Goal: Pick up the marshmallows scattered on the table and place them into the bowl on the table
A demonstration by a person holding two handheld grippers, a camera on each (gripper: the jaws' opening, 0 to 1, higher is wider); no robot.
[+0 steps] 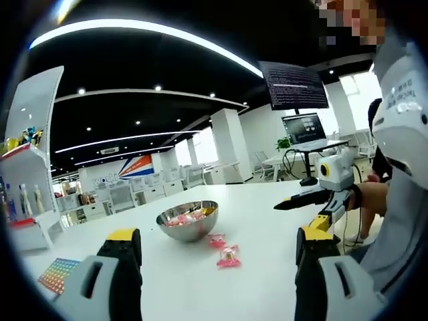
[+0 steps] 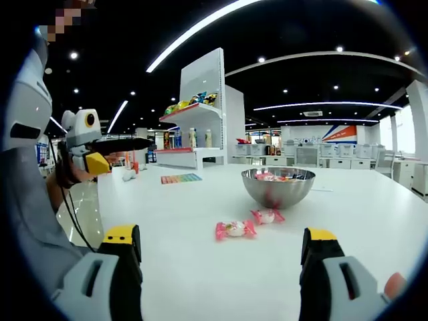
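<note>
Both grippers are hovering with jaws spread and holding nothing: left gripper, right gripper. Two wrapped marshmallows are lying on the tabletop just before the bowl, straight ahead, the pinker one nearer.

Bowl of polished metal, mirror-bright, reflecting the tabletop along its curved wall. Table smooth, white and semi-glossy, catching soft light from the ceiling strips. Two marshmallows beside the bowl, wrapped in thin, crinkled pink plastic film, shiny at the twisted ends. Left gripper and right gripper in hard plastic: matt black jaws, glossy yellow tips, pale grey smooth housings. Small sheet near the far table edge, flat and multicoloured, looked like printed paper or card, finish unclear.
</note>
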